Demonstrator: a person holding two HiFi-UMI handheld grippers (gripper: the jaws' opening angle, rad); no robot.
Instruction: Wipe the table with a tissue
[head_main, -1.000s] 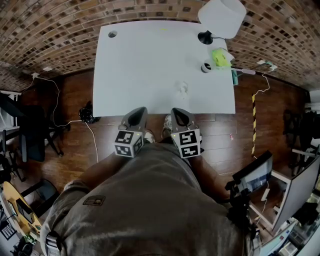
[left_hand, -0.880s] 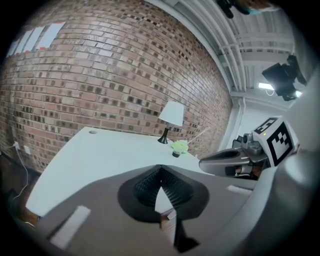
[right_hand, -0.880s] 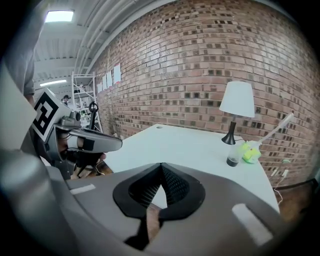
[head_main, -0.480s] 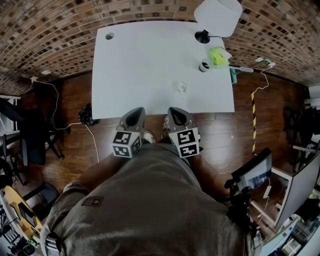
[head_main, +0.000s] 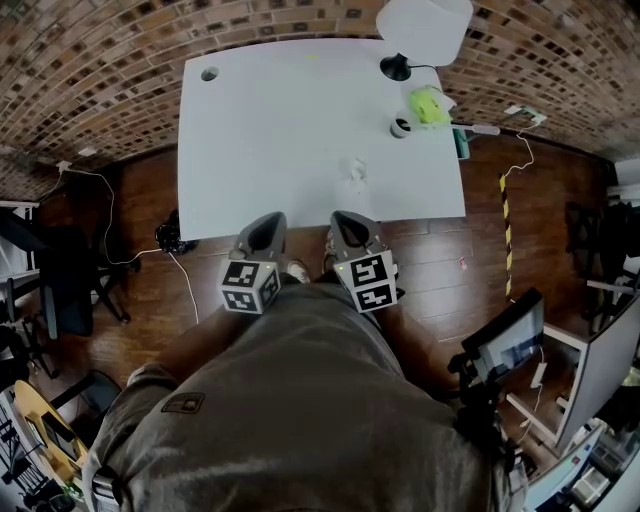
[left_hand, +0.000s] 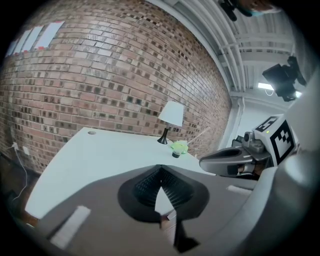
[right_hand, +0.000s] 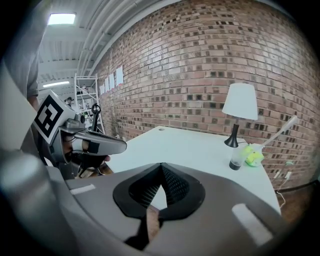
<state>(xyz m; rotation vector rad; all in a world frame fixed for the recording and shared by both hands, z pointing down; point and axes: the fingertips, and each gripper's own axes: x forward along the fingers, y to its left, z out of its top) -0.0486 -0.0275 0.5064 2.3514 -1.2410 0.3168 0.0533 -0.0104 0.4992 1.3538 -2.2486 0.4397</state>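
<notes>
A small crumpled white tissue (head_main: 356, 170) lies on the white table (head_main: 260, 130), right of centre and toward the front edge. Both grippers hang side by side just short of that front edge, over the wooden floor. My left gripper (head_main: 268, 224) is shut with nothing in it, its tips meeting in the left gripper view (left_hand: 160, 172). To its right, my right gripper (head_main: 346, 221) is also shut and empty (right_hand: 161, 167). The tissue lies a short way beyond the right gripper. It does not show in either gripper view.
A white lamp (head_main: 421, 26), a green object (head_main: 428, 104) and a small jar (head_main: 400, 127) stand at the table's far right corner. A cable hole (head_main: 209, 73) marks the far left. The brick wall backs the table. Cables (head_main: 110, 200) and office chairs (head_main: 60, 280) are at the sides.
The table and everything on it have slid a little left and up in the head view. Both grippers stay shut, side by side before the front edge.
</notes>
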